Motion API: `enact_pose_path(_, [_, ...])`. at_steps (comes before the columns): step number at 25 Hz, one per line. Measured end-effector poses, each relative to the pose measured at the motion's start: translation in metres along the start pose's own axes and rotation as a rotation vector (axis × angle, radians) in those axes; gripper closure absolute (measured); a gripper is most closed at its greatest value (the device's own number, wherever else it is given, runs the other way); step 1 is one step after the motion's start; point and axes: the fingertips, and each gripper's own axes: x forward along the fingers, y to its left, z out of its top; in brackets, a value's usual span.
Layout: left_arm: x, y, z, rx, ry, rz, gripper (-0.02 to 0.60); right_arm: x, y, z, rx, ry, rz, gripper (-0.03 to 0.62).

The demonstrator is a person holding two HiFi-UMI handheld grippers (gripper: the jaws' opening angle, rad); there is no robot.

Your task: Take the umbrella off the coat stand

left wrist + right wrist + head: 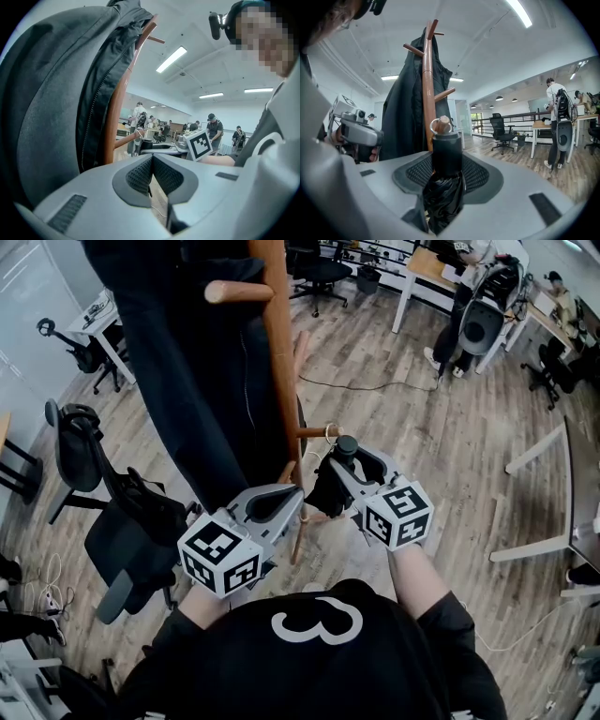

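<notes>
While right claw [347,468] grips umbrella [446,157] | loop [434,125] around peg [444,122] | jacket [401,117] beside

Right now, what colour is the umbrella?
Black; the umbrella shows best in the right gripper view.

Dark coat [187,362], office chair [80,451], desk [427,261], wooden floor [450,427]

The floor [450,427] is made of light wooden planks. Black office chairs [80,451] stand at the left, and desks [427,263] with white legs stand further back. Long lamps [171,58] shine on the white ceiling [478,28]. A dark railing [520,116] runs along the far side.
</notes>
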Motion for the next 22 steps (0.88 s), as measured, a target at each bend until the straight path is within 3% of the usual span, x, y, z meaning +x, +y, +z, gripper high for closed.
enact_pose_path(22, [-0.001,-0.028,0.012,0.039,-0.013,-0.015,0.566,-0.046,-0.005,0.027,0.015,-0.063,-0.004,0.395])
